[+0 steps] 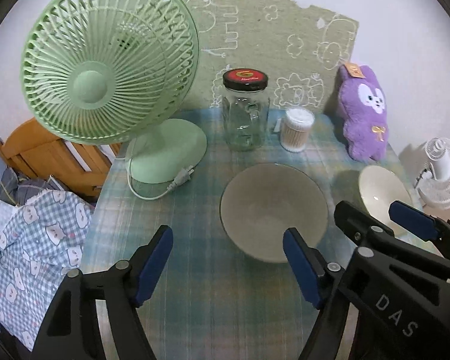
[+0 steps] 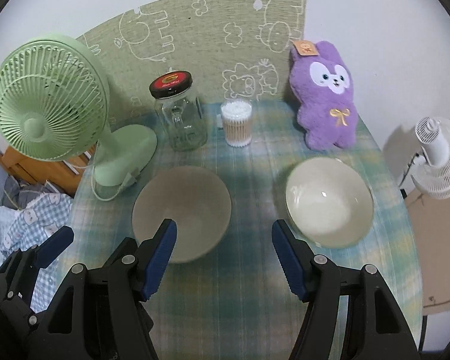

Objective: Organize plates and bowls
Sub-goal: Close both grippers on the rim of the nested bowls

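Note:
Two bowls stand on the plaid-covered table [image 2: 240, 285]. The grey bowl [image 1: 273, 210] [image 2: 181, 207] is on the left and the glossy white bowl [image 1: 378, 189] [image 2: 330, 201] on the right, with a gap between them. My left gripper [image 1: 227, 234] hovers at the near side of the grey bowl. Its jaws are open, its right fingertip is over the bowl's near rim, and nothing is gripped. My right gripper [image 2: 225, 225] is open above the cloth between the two bowls and holds nothing. In the left wrist view the right gripper [image 1: 372, 210] sits in front of the white bowl.
At the back stand a green desk fan [image 1: 105, 72] with its loose plug cord [image 1: 177, 180], a glass jar with a black lid [image 1: 245, 114], a tub of cotton swabs [image 1: 297, 130] and a purple plush toy [image 1: 363, 111]. A white fan [image 2: 438, 156] stands off the table's right edge, and checked fabric [image 1: 36, 240] lies at the left.

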Demonstrator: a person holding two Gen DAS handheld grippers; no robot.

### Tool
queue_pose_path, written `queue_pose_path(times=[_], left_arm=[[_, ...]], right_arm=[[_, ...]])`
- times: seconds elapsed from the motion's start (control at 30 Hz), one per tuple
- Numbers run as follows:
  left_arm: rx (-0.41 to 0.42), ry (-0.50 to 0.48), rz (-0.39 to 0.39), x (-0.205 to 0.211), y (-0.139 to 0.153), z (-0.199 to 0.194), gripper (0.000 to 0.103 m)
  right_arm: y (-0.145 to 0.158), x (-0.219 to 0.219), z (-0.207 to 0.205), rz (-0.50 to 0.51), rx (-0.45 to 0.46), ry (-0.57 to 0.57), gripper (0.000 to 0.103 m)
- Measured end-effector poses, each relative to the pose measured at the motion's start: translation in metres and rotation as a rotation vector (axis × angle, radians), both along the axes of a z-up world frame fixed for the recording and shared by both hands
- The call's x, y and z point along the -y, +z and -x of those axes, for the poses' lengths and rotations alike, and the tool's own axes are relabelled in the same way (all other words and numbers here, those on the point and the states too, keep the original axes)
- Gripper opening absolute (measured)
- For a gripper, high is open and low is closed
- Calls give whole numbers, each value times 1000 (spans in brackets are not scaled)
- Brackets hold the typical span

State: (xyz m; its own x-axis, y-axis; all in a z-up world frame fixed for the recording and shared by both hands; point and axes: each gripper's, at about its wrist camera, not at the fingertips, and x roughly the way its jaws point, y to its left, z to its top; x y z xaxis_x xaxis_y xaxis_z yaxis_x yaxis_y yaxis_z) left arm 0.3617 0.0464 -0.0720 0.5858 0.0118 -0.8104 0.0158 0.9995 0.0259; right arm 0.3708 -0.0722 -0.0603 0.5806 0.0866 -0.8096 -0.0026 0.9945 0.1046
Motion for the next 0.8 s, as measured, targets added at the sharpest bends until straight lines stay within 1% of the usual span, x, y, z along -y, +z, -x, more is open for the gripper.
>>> queue_pose_path(times=[0.03,0.1,0.17,0.27,0.33,0.4,0.43,0.47,0.5,0.67,0.7,0.73,0.8], left_arm=[[-5,4,2,0,-3,-5,71],[-12,12,3,1,-11,-17,67],[-11,24,-5,3,-18,-25,62],[-31,21,-10,4,-30,-38,57],[-54,13,-10,4,-38,-47,48],[-69,16,-16,4,-45,-52,46],[-71,18,-19,5,-47,-54,45],[-74,18,-19,5,-50,-56,44],[-80,12,-17,6,-52,-58,41],[-111,-4,-23,8,-65,-63,33],[-115,-5,-23,8,-67,-63,30],[-116,-6,-24,8,-68,-63,26],[-110,1,-33,9,-69,-64,23]], right_arm=[[-2,-1,-4,3,1,6,63],[-9,-1,-17,5,-2,18,55],[-16,0,-27,-1,-10,26,48],[-30,2,-41,-15,-33,24,45],[-37,2,-48,-20,-46,25,41],[-45,2,-55,-23,-58,25,39],[-47,2,-58,-24,-62,25,39],[-50,1,-61,-24,-65,25,37],[-52,1,-63,-23,-69,27,31],[-67,-2,-72,-14,-100,34,28],[-69,-3,-73,-10,-104,37,22],[-71,-4,-75,1,-106,36,21],[-73,-5,-76,14,-104,39,19]])
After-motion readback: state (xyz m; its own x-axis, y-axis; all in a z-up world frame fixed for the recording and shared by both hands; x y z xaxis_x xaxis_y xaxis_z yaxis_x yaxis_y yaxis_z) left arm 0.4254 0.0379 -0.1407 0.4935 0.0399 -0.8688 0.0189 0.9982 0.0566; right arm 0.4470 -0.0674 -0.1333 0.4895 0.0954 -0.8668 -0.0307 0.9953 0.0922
